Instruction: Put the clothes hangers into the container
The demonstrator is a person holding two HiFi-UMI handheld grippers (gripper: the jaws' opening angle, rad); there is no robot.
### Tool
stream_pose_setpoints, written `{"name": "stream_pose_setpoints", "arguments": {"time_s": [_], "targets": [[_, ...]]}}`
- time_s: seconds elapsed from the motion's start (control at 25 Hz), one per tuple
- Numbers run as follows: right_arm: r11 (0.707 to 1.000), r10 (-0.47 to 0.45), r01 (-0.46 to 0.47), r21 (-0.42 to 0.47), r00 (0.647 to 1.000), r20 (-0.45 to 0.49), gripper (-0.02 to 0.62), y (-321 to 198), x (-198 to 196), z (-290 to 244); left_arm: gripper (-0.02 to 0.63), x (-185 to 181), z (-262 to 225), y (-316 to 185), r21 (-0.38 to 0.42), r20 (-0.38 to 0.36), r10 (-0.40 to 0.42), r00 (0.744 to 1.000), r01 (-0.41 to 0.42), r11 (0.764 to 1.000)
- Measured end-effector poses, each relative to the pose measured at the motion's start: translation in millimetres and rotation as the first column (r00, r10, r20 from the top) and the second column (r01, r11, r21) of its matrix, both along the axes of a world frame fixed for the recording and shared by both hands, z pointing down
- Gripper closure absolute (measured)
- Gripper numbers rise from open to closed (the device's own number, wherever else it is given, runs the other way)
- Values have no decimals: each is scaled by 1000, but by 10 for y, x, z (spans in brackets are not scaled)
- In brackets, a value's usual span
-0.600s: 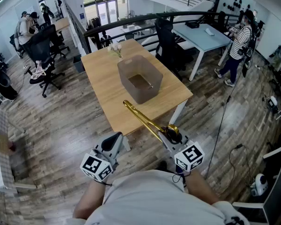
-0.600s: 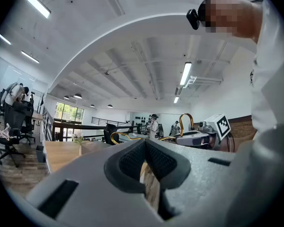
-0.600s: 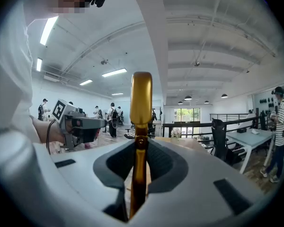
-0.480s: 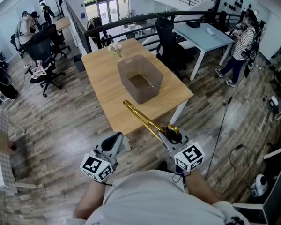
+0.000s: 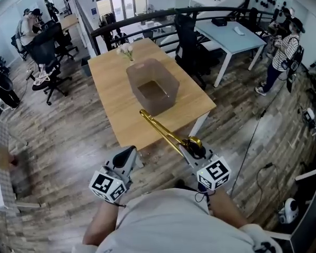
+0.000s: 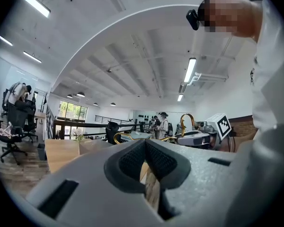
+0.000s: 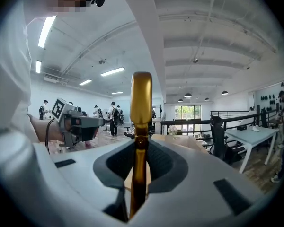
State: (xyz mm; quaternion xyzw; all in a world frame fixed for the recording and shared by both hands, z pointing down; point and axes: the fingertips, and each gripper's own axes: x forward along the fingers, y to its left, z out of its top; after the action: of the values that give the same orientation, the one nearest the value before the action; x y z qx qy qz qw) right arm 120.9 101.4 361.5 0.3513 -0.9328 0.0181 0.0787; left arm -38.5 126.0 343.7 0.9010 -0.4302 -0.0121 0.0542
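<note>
On the wooden surface [image 5: 113, 104], a see-through grey plastic container [image 5: 171, 95] was set. A gold metal clothes hanger [image 5: 163, 131] was gripped by the right hand-held gripper [image 5: 193, 149] and pointed toward it, likely for dropping in. The left hand-held gripper [image 5: 128, 156] was closed, empty.

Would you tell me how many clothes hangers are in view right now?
1: the gold hanger clamped in the right gripper, pointing toward the container; others may be hidden.

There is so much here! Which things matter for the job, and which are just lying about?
Part of the job: gold metal clothes hanger, clamped in the right gripper; translucent grey plastic container, standing on the light wooden table.

Just lying about: white flowers on that table; black office chair; white desk behind it.
</note>
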Motion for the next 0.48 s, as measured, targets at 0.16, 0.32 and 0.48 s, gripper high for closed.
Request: {"name": "stream_pose_setpoints", "arguments": {"time_s": [0.16, 0.32, 0.48], "targets": [[1000, -14, 14, -11, 1000, -5, 526, -235, 238, 4, 600, 225, 31, -231, -9, -16, -25, 1000, 25, 1000], [999, -22, 22, -30, 1000, 5, 525, -479, 472, -8, 600, 427, 54, -466, -9, -23, -43, 999, 42, 999], [998, -37, 37, -48, 999, 7, 525, -672, 695, 36, 600, 617, 127, -656, -20, -16, -66, 998, 66, 998]]}}
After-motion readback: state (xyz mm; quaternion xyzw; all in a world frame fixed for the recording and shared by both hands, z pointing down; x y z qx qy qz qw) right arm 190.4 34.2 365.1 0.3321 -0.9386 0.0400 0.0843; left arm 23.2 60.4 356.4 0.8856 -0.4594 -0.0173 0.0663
